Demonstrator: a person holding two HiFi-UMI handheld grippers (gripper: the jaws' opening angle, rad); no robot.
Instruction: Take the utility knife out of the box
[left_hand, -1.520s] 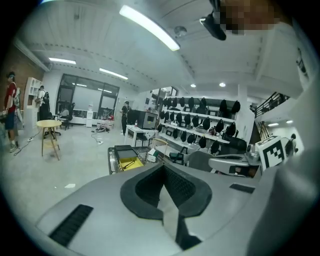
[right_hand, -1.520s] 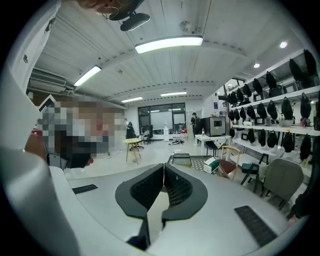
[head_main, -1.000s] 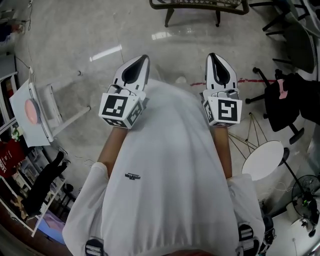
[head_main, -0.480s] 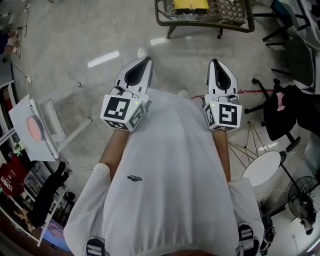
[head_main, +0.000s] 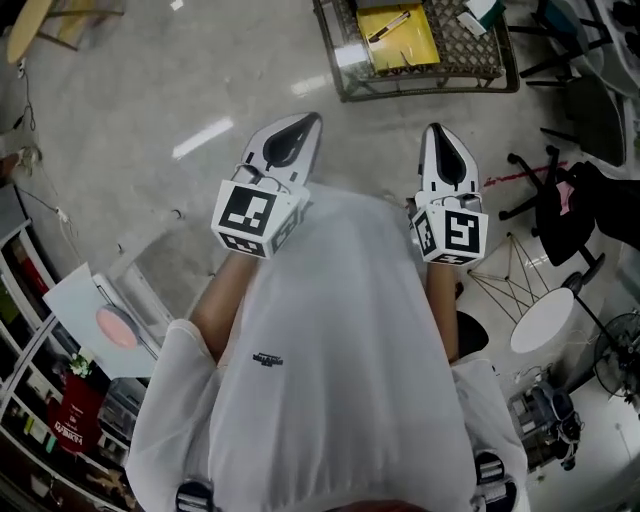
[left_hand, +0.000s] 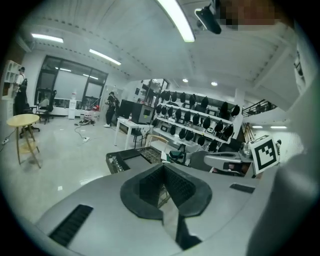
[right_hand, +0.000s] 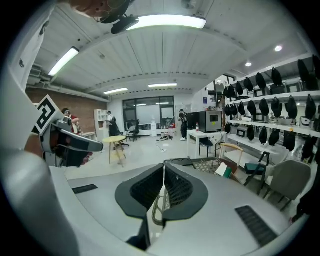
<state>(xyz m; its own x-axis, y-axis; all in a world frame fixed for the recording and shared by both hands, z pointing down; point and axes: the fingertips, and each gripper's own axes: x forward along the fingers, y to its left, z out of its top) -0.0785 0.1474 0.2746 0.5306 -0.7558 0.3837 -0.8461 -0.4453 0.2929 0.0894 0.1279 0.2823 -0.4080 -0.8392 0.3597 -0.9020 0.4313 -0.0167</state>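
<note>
Only partly in the head view, the yellow box (head_main: 410, 48) lies on the left half of a low woven-top table (head_main: 430, 88), and the frame's top edge cuts off the table's far side. Inside the box a thin dark-and-orange bar, seemingly the utility knife (head_main: 388, 25), lies slantwise. It is too small to make out in detail. A white and teal item (head_main: 481, 12) near the table's right far corner is also cut off and cannot be identified.

In both gripper views the table shows just beyond the jaws, but the box and knife cannot be picked out there.

Both forearms reach forward from the person's white shirt (head_main: 330, 350), side by side, and the marker cubes face the head camera. The left gripper (head_main: 303, 125) and the right gripper (head_main: 436, 133) point ahead and slightly down toward the table, well apart from it. Each has its jaws pressed together, with nothing between them.
</note>
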